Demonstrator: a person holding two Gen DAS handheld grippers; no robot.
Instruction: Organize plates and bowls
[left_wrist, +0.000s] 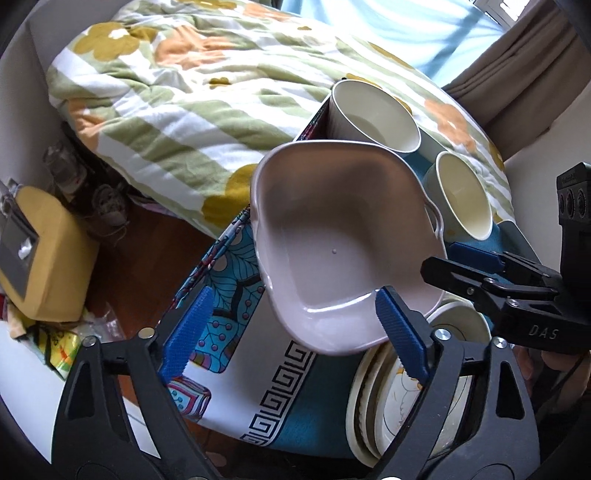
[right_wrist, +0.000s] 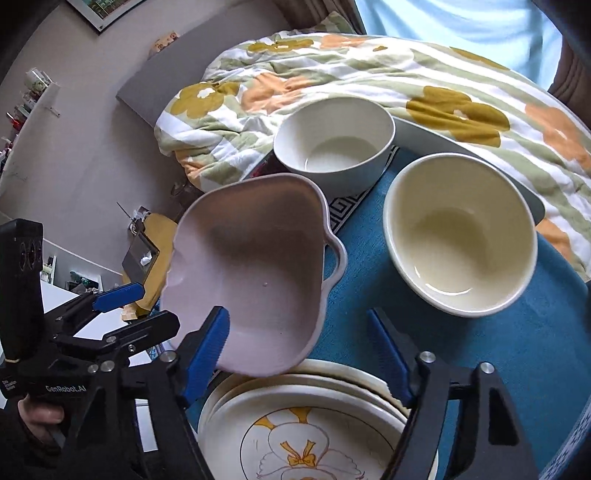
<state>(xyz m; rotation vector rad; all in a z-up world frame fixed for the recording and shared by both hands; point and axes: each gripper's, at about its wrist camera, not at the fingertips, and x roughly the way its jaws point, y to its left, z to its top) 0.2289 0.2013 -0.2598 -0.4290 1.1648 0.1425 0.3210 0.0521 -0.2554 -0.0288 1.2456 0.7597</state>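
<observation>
- My left gripper (left_wrist: 293, 295) points forward and down over the near edge of the surface (right_wrist: 480, 369), which is covered in blue cloth with a Greek-key border. Its blue-padded fingers (left_wrist: 188, 332) are spread wide and clamp nothing.
- My right gripper (right_wrist: 297, 314) comes in from the other side at a similar downward tilt. Its fingers are also spread wide, with nothing pinched between them.
- In the right wrist view, the left hand (right_wrist: 37, 417) is wrapped around its gripper's handle at the lower left.
- I count one pale lilac, rounded-square dish with loop handles (left_wrist: 332, 240), two round bowls and one stack of plates.
- The bowls are a white ceramic bowl (right_wrist: 332, 140) at the far edge and a cream ceramic bowl (right_wrist: 458, 236) just right of it. Both are upright and stand apart from each other.
- The stack of cream plates (right_wrist: 303, 413) shows at least three rims. The top plate has a drawing with a yellow bow.
- The lilac dish is tilted steeply between the two grippers, and its low edge is over the far rim of the plate stack. I cannot tell whether it touches the plates.
- The left gripper's right finger and the right gripper's left finger each overlap the dish's near rim. The other finger of each stands well apart from the dish.
- A floral striped quilt (right_wrist: 369, 74) lies on the bed behind the bowls.
</observation>
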